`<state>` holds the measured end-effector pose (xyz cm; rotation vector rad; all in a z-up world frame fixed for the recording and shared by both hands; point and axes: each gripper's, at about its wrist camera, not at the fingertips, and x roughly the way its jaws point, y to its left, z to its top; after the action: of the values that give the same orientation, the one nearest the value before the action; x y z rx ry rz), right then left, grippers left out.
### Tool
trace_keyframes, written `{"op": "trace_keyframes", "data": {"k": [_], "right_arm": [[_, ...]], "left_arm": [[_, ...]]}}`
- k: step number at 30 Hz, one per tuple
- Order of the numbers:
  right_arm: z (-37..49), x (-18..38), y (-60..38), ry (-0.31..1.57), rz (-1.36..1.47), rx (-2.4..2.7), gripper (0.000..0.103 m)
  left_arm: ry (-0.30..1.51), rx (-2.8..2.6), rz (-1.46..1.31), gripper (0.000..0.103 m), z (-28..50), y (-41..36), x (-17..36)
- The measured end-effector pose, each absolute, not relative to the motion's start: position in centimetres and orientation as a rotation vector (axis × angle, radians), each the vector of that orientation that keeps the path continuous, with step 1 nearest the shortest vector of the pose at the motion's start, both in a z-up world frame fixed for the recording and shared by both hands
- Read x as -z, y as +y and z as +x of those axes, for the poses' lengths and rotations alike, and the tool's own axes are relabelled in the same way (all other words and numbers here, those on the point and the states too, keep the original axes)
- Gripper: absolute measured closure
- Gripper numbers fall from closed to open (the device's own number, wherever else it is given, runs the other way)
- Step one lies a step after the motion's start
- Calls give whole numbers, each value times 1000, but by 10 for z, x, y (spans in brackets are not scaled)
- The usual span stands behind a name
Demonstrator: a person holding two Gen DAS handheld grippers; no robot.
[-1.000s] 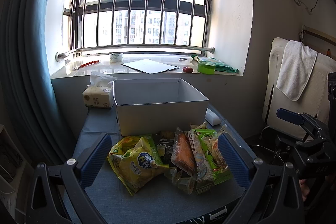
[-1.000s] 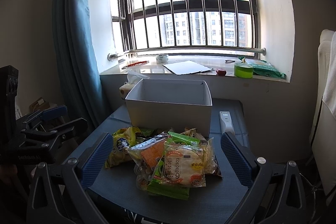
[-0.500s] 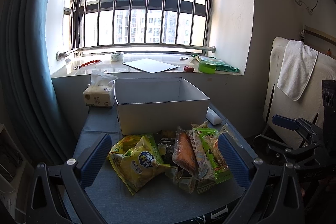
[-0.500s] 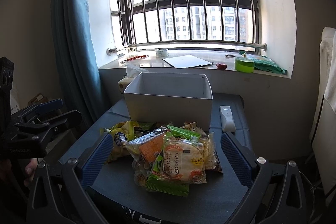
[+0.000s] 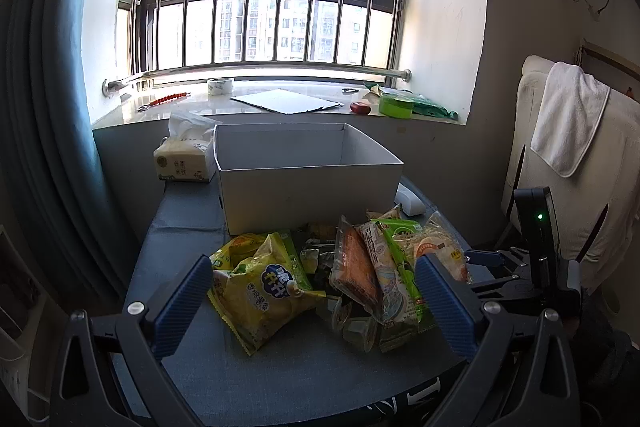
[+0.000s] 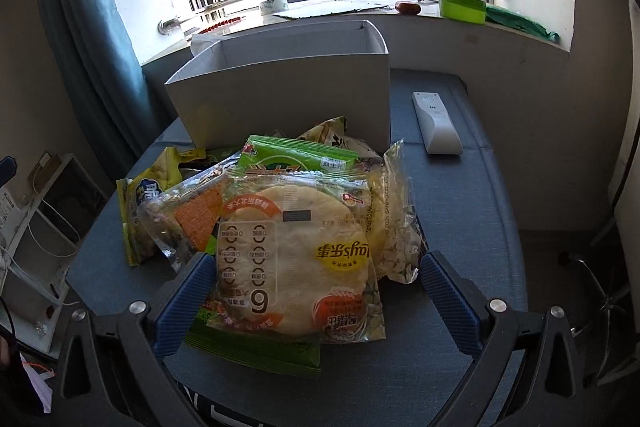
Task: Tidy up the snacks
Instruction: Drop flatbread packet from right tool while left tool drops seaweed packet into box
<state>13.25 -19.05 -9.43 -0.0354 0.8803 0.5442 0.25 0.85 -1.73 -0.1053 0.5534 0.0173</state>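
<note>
Fingers of my right hand-held gripper [image 6: 314, 301] stand wide apart, low over the near edge of the snack pile, and grip nothing. Between them lies a clear flatbread packet [image 6: 296, 263] with a yellow label, resting on a green packet [image 6: 256, 347]. Just to its left sits a clear wrapper with an orange cake [image 6: 192, 215], and farther left a yellow chip bag [image 6: 140, 203]. Beyond the pile stands an open white box [image 6: 288, 87], and to its right a white remote [image 6: 436, 123] lies flat on the blue counter [image 6: 460, 227].

My left hand-held gripper [image 5: 314, 301] is also spread wide and holds nothing, hovering short of the pile. The chip bag [image 5: 260, 287] lies just ahead of its left finger, the cake wrapper [image 5: 356, 271] and the other packets toward its right finger. The box [image 5: 308, 195] sits behind them, with a tissue pack [image 5: 184, 159] beside its left wall. My right hand-held gripper [image 5: 532, 267] shows at the right edge.
</note>
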Motion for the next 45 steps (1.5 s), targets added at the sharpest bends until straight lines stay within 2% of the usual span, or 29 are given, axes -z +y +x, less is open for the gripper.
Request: {"op": "trace_keyframes", "data": {"k": [2,4,6,8,15,27,32,33,34,35,36,37,45], "right_arm": [[135,97,-193,889,8,-561,1],[136,98,-194,891,10,-555,21],[136,95,-195,889,17,-553,24],[137,93,-197,894,38,-577,34],[132,69,-216,818,87,-571,35],[100,21,-292,664,160,-448,35],[93,21,-310,654,183,-436,35],[93,22,-312,657,187,-436,35],[93,23,-313,660,194,-439,35],[93,24,-314,663,201,-441,35],[94,25,-314,667,205,-445,35],[95,27,-314,670,205,-447,35],[98,35,-303,692,198,-484,35]], "left_arm": [[559,-20,-108,0,3,9,20],[565,-18,-114,0,4,11,22],[569,-17,-117,0,5,10,23],[573,-17,-114,0,6,10,24],[623,17,-77,0,24,-10,36],[791,19,191,0,108,-143,78],[862,-46,278,0,134,-163,104],[878,-39,282,4,136,-163,108],[888,-32,284,26,137,-163,111],[908,-27,281,32,138,-162,115],[914,-21,269,44,138,-159,115],[904,-1,246,82,136,-156,113],[822,133,49,88,119,-115,86]]}}
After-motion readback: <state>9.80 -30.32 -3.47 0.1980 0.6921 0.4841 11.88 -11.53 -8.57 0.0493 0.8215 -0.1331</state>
